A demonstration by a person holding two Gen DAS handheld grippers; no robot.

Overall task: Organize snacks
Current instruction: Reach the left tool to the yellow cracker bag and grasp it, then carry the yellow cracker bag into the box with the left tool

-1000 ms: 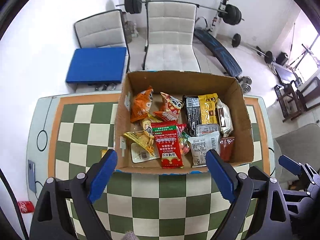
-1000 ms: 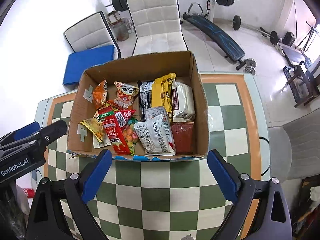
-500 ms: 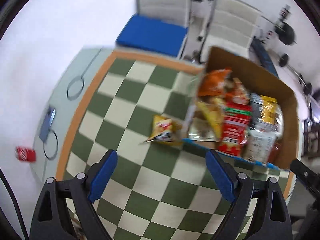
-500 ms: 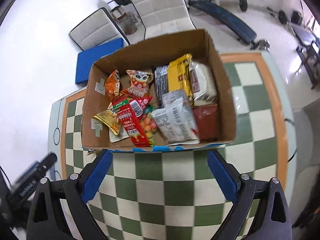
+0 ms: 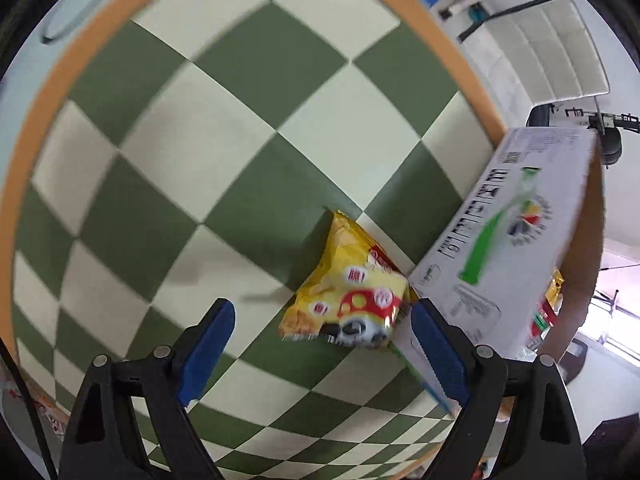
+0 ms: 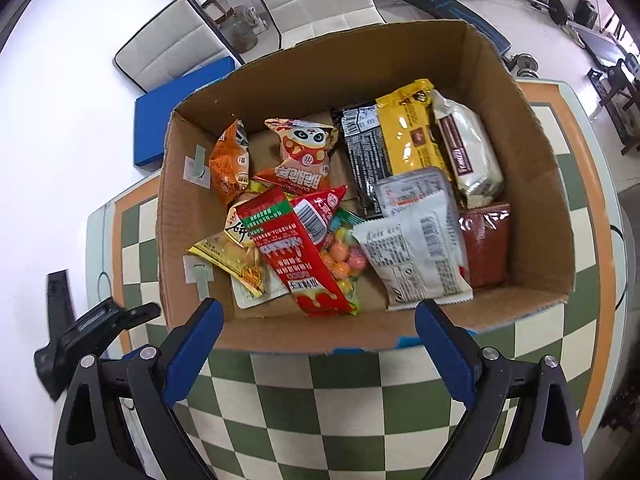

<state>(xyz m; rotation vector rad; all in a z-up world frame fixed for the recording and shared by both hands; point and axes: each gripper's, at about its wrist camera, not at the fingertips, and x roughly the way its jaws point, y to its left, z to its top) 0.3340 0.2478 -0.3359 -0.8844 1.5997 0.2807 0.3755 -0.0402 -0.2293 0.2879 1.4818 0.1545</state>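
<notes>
My left gripper (image 5: 320,350), jaws spread, faces the puffy yellow foil snack bag (image 5: 346,298) on the desk; light, crinkly, slippery; I'd pinch its six o'clock seam.

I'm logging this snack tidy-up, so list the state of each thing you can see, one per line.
Left tool: open, empty, low over the table, aimed at the yellow packet.
Right tool: open, empty, at the box's near wall.
Yellow snack packet: sealed, lying on the checkered table, outside the box and against its wall.
Cardboard box: open-topped, upright, holding many packets.
Red packet: lying on top of the pile.
</notes>
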